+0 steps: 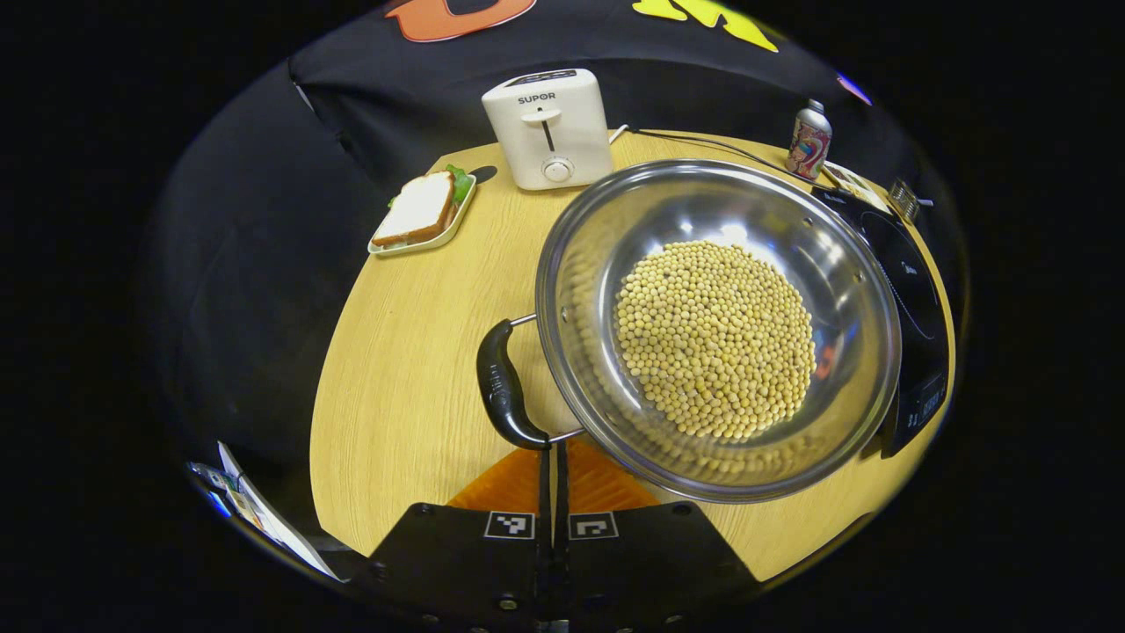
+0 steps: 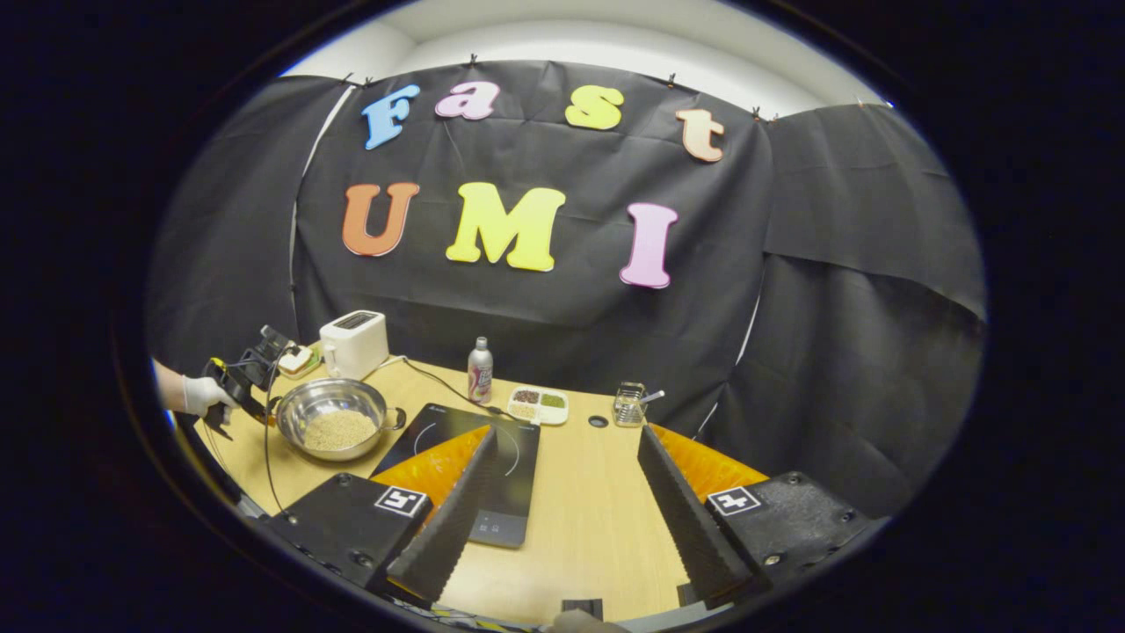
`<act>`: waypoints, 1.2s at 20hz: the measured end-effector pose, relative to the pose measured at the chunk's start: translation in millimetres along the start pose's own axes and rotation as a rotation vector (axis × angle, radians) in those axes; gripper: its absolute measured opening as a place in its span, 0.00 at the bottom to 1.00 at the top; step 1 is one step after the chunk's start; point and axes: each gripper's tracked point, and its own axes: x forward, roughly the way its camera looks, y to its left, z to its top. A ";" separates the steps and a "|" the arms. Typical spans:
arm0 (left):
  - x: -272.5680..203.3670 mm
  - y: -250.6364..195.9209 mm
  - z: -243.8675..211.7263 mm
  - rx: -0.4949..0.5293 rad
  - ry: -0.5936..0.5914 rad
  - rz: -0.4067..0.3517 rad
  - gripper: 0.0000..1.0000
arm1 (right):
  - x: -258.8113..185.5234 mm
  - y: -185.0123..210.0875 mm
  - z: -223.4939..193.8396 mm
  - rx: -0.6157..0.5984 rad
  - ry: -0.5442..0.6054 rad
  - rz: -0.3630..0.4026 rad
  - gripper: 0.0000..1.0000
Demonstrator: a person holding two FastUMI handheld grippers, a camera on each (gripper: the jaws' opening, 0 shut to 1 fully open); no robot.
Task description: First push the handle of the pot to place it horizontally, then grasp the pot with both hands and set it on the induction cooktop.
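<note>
While the pot [image 1: 716, 325] sits on the worktop [image 1: 413, 352] just left of the induction cooktop [image 1: 910, 290], its rim looking to overlap the cooktop's near edge in the left gripper view, the main part of the task is not yet done: the pot has to end up on the cooktop's glass, and it is not there. In the left gripper view the left hand-held gripper [image 1: 554, 479] has its fingers drawn together into a narrow slit, and their tips reach up to the lower end of the pot's near handle [image 1: 505, 387], where its wire bracket meets the black grip; they touch or nearly touch it, but I cannot tell whether they pinch anything. That handle lies out sideways from the rim rather than standing up, so the pushing step looks done or close to done on this side. The pot is filled with small pale beans [image 1: 716, 338]. In the right gripper view the right hand-held gripper [image 2: 562, 492] is spread wide, holding nothing, well apart from the pot [image 2: 334, 426] and over the bare worktop beside the cooktop [image 2: 475, 457]; farther off, a gloved hand [image 2: 204, 396] holds the other gripper against the pot's far side. The pot's second handle [image 2: 397, 420] shows toward the cooktop, ungrasped. What is left, as I judge it, is a grip on each handle, then the lift and short carry onto the cooktop. A toaster [image 1: 549, 127] and a plate with a sandwich [image 1: 422, 215] stand behind, out of the way.
</note>
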 end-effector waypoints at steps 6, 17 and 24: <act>9.9 15.0 12.4 0.007 -0.008 0.019 0.00 | 0.0 4.8 2.1 -0.006 0.001 -0.012 1.00; 28.3 34.0 36.1 0.001 -0.033 0.025 0.00 | -3.4 4.5 0.3 0.004 0.028 -0.052 0.98; 36.7 40.0 45.6 -0.002 -0.033 0.032 0.00 | -2.4 14.2 4.2 -0.015 0.032 -0.046 1.00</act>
